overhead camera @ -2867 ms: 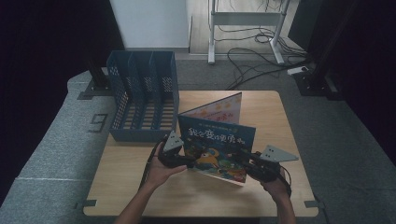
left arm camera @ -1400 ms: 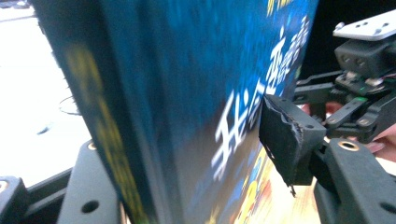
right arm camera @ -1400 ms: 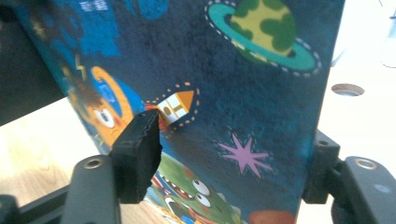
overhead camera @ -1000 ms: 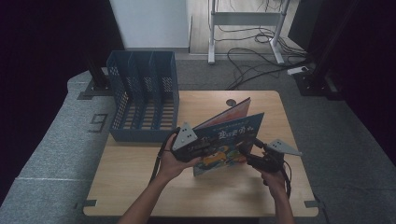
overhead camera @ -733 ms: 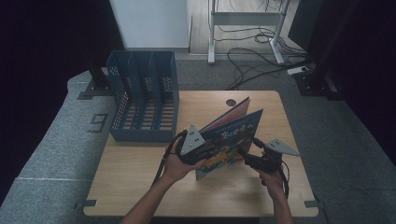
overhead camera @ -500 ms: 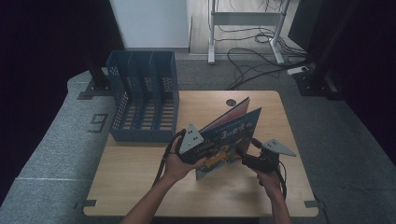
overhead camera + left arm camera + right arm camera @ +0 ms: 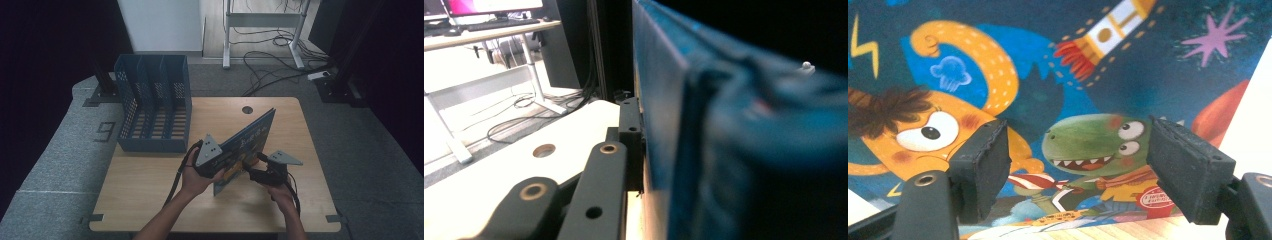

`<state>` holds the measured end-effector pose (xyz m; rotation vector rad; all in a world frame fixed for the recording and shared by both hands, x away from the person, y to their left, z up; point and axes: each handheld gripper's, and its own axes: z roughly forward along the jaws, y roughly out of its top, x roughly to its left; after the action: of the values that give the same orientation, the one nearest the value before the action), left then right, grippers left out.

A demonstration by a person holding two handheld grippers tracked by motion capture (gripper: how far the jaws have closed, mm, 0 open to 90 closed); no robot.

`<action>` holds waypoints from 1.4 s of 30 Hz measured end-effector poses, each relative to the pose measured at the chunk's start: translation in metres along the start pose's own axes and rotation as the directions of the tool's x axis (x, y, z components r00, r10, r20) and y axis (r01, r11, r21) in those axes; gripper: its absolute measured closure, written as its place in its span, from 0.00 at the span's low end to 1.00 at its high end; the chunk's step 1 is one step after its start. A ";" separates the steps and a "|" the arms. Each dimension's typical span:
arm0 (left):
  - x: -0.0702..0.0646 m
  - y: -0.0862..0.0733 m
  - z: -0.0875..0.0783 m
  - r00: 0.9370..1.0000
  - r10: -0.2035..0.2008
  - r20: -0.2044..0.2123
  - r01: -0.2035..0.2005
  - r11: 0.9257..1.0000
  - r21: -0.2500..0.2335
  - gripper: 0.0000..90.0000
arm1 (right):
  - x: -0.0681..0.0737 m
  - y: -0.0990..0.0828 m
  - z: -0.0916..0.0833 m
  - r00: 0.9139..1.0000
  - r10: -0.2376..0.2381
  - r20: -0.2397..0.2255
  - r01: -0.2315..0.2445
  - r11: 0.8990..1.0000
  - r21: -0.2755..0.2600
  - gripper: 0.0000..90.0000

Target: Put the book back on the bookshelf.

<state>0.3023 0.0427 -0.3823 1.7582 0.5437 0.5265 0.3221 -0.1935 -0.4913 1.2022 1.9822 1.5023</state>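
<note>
Picture book (image 7: pixel 248 145) with a blue cartoon cover stood on edge, clamped by the left gripper (image 7: pixel 220 162), whose jaws had just been closing, while the right gripper (image 7: pixel 1078 165) gaped before its cover, next needing a lift toward the blue slotted plastic file rack (image 7: pixel 152 105)

blue cartoon-covered book (image 7: pixel 250 142), blue file rack (image 7: pixel 152 107)

Book (image 7: pixel 250 142) stands on edge near the middle of the table (image 7: pixel 150 200), bottom edge on the tabletop. File rack (image 7: pixel 152 110) sits at the table's far left corner, well left of the book. Left gripper (image 7: pixel 212 157) is at the book's left end, right gripper (image 7: pixel 260 172) faces its cover. Cables (image 7: pixel 272 60) on the floor behind.
</note>
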 end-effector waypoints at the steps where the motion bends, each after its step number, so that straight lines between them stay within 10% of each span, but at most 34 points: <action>1: -0.001 -0.001 0.002 1.000 0.005 -0.016 -0.005 1.000 -0.002 0.87 | -0.001 0.000 0.000 1.000 0.008 0.001 -0.008 1.000 -0.002 0.27; 8: -0.006 -0.005 0.008 0.998 -0.016 -0.067 0.012 0.999 -0.052 0.81 | 0.001 0.000 0.001 1.000 -0.002 -0.011 0.002 1.000 0.002 0.28; 22: -0.003 -0.008 0.007 0.996 -0.083 -0.038 0.079 0.992 -0.101 0.91 | -0.009 0.002 -0.008 1.000 0.024 0.005 -0.024 0.999 -0.026 0.29; 42: 0.014 0.034 -0.053 0.993 -0.093 -0.070 0.082 0.985 -0.150 0.91 | -0.030 0.002 -0.025 0.992 0.112 0.051 -0.109 0.992 -0.066 0.32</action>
<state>0.2845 0.0840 -0.3354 1.5726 0.6177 0.5597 0.3219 -0.2328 -0.4862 1.3318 1.8464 1.5550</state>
